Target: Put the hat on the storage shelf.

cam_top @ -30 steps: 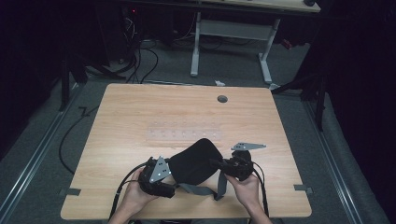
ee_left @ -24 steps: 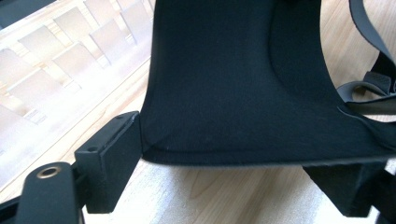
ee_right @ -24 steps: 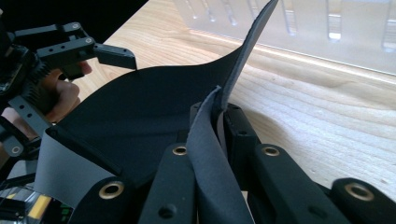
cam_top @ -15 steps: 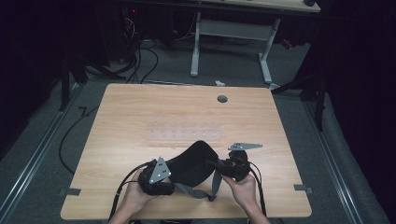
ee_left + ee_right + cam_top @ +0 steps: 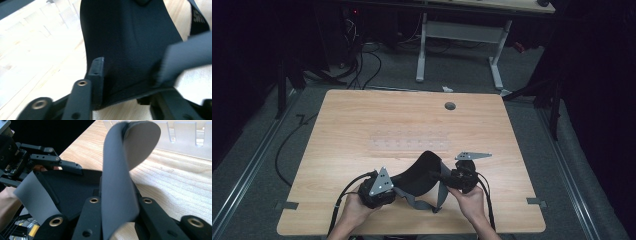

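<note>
High view: your left gripper (image 5: 388, 192), jaws just closing, pinches the black pad (image 5: 417, 175) at its near edge, your right gripper (image 5: 443, 176) clamps its grey strap (image 5: 117, 182); both grips made, handling remains.

pad (image 5: 417, 175) between grippers, near table's (image 5: 362, 120) front edge

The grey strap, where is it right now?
In the high view the grey strap hangs off the black pad at the table's near edge, between the left gripper and right gripper, whose jaws pinch it.
</note>
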Demonstrator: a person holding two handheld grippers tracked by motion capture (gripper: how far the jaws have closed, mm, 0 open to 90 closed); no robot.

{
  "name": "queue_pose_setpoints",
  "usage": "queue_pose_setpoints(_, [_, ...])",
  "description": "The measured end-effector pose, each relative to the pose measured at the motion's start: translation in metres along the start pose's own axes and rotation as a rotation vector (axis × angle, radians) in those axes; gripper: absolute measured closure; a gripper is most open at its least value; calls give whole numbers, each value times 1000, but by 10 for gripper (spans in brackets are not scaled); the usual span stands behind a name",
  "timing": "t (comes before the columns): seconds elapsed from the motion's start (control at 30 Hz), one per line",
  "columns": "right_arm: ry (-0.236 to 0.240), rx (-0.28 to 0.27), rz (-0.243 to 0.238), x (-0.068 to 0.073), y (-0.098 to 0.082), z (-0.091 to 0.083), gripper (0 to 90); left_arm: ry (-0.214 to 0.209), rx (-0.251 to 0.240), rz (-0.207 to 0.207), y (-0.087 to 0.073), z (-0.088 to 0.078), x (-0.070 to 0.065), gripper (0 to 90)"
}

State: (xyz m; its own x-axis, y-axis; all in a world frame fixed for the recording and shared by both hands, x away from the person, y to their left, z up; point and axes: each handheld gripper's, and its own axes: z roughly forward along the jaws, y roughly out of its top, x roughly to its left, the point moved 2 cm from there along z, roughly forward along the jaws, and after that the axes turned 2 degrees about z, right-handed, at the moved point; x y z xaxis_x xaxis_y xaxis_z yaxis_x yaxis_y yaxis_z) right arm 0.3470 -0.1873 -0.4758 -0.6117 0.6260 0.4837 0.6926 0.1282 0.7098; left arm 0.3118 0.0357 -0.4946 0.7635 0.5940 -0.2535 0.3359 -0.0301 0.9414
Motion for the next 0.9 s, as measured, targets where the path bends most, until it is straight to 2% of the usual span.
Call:
queue_pose_setpoints(0.1, [-3,-5,4,-1,1,1,759,-36,5,-2,1,-2,-1,772])
queue_pose_setpoints(0.17, [-4,-13,6,-3,2,1,711,-79,14,0,2,-5,-4,840])
queue_pose_setpoints(0.2, [0,-13,14,-4,2,2,694,-87,19,11,3,-6,-6,857])
queue_pose_setpoints(0.27, [7,-20,16,-5,2,3,661,-87,18,23,4,-6,-7,863])
queue_pose_setpoints(0.3, [6,-41,20,-6,4,3,613,-87,23,21,5,-5,-6,865])
queue_pose_setpoints(0.33, [8,-50,24,-7,5,3,590,-94,22,0,8,-6,-6,865])
queue_pose_setpoints(0.47, [7,-84,27,-8,5,-2,522,-99,24,-4,9,-9,-6,865])
queue_pose_setpoints(0.53, [9,-130,16,-11,2,-11,489,-97,17,-22,10,-11,-5,865])
queue_pose_setpoints(0.6, [-32,-137,1,-15,-1,-16,486,-100,-6,-54,15,-15,-2,865])
queue_pose_setpoints(0.63, [-41,-138,6,-17,-3,-17,486,-100,-6,-54,15,-15,-2,865])
queue_pose_setpoints(0.67, [-60,-133,10,-21,-6,-19,484,-101,-26,-73,18,-19,1,865])
queue_pose_setpoints(0.83, [-208,-93,-31,-39,-23,-22,480,-100,-51,-109,23,-25,6,865])
queue_pose_setpoints(0.87, [-208,-93,-31,-39,-23,-22,480,-98,-56,-113,24,-26,7,865])
queue_pose_setpoints(0.9, [-262,-85,-44,-45,-29,-22,473,-93,-72,-137,27,-28,9,865])
